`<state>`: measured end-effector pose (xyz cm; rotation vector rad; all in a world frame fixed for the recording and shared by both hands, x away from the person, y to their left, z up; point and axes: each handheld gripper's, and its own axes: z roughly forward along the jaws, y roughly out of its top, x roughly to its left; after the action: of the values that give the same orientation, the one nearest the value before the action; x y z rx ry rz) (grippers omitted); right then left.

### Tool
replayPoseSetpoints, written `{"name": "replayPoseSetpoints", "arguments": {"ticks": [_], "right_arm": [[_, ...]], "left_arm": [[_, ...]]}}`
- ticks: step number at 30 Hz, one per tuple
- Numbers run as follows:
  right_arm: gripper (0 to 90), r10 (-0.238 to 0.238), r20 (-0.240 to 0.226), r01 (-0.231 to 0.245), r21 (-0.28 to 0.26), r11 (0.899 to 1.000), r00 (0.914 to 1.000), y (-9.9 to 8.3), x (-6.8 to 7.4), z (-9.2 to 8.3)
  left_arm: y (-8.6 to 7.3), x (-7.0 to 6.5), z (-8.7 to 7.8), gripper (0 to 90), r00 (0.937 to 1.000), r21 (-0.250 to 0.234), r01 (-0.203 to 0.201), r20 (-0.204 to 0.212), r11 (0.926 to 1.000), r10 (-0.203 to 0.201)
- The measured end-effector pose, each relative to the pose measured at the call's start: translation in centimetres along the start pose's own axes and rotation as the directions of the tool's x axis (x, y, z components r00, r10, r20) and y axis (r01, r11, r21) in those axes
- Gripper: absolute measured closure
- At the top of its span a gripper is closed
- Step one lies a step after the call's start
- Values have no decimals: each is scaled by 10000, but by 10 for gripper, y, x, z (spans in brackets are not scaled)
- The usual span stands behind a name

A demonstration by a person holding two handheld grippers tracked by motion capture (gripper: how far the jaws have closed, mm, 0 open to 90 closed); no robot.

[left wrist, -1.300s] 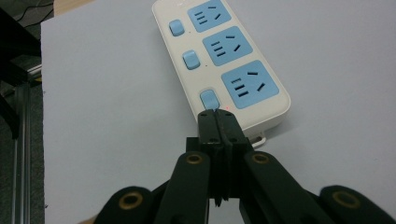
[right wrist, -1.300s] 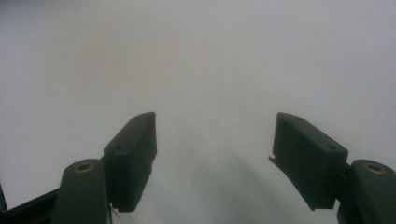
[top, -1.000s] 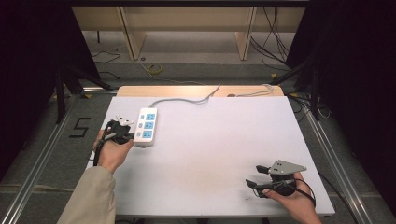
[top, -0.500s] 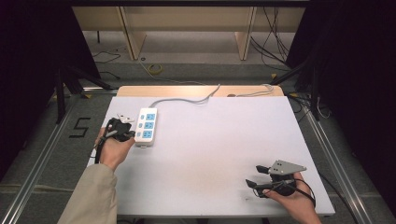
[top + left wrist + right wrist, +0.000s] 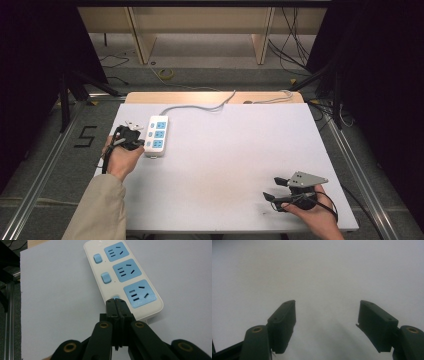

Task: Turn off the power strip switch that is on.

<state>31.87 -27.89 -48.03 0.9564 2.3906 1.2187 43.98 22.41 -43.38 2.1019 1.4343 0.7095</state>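
White table (image 5: 225,165), bare across the middle. Power strip (image 5: 156,136) lies flat near the far-left corner, cord trailing toward the back edge. Left gripper (image 5: 117,305), jaws pressed together, tips over the strip's nearest switch. Right gripper (image 5: 326,315), jaws spread wide, empty, near right corner.

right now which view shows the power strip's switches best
The left gripper view: the power strip is close, so its blue switches and sockets read clearly, with the shut left hand-held gripper at the nearest switch. The high view shows the strip small. The right gripper view faces bare table.
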Motion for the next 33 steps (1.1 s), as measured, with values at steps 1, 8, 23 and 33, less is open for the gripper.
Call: {"name": "replayPoseSetpoints", "arguments": {"ticks": [1,8,23,33], "right_arm": [[315,0,0,0,0,10000,10000,0,0,0],[315,29,11,-29,5,10000,10000,0,0,0],[315,26,8,-26,3,10000,10000,0,0,0],[315,31,15,-31,3,10000,10000,0,0,0]], "left_arm": [[0,0,0,899,10000,0,0,0,10000,0],[2,0,1,899,10000,7,-30,-7,10000,30],[6,1,5,899,10000,-1,20,-21,10000,-20],[9,2,7,899,10000,13,38,4,10000,-38]]}}
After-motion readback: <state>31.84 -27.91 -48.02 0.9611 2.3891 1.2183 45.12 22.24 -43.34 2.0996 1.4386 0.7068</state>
